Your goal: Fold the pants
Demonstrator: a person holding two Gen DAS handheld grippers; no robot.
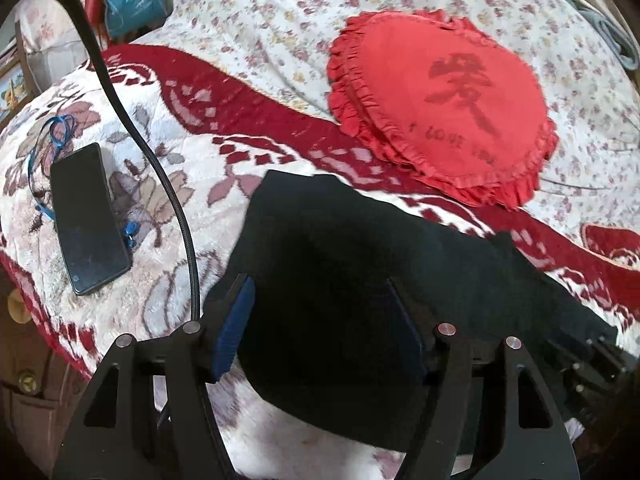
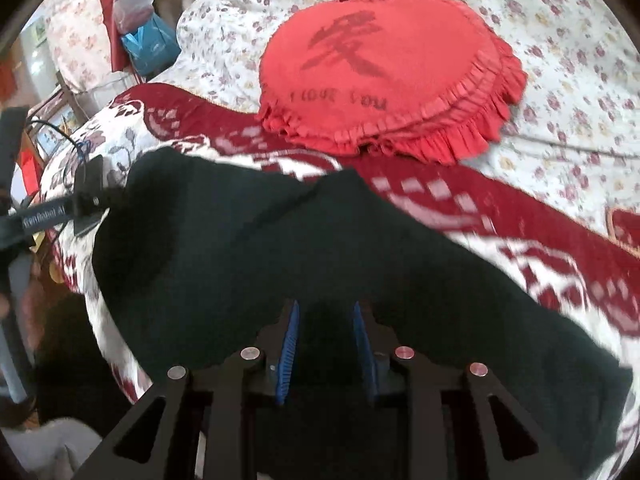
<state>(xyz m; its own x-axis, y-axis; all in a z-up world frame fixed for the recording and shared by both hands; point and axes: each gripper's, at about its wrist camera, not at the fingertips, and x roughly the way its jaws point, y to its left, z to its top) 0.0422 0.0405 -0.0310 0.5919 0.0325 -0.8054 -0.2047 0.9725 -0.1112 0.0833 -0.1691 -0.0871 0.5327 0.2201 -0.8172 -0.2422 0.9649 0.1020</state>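
Black pants point(image 1: 360, 264) lie on a red-and-white floral blanket point(image 1: 168, 248) on the bed. In the left wrist view my left gripper point(image 1: 320, 300) is wide open, its blue pads over the near edge of the pants. In the right wrist view the pants point(image 2: 280, 248) spread across the middle. My right gripper point(image 2: 325, 312) stands partly open with a gap between its blue pads, the black cloth lying between and under them. The left gripper's body point(image 2: 86, 200) shows at the pants' far left edge in the right wrist view.
A red ruffled cushion point(image 1: 440, 108) lies beyond the pants on a floral sheet point(image 1: 280, 20); it also shows in the right wrist view point(image 2: 384, 76). A black phone point(image 1: 86, 220) with a blue cord lies left on the blanket. A black cable point(image 1: 160, 176) crosses near it. Blue bags point(image 1: 134, 0) stand by the bed.
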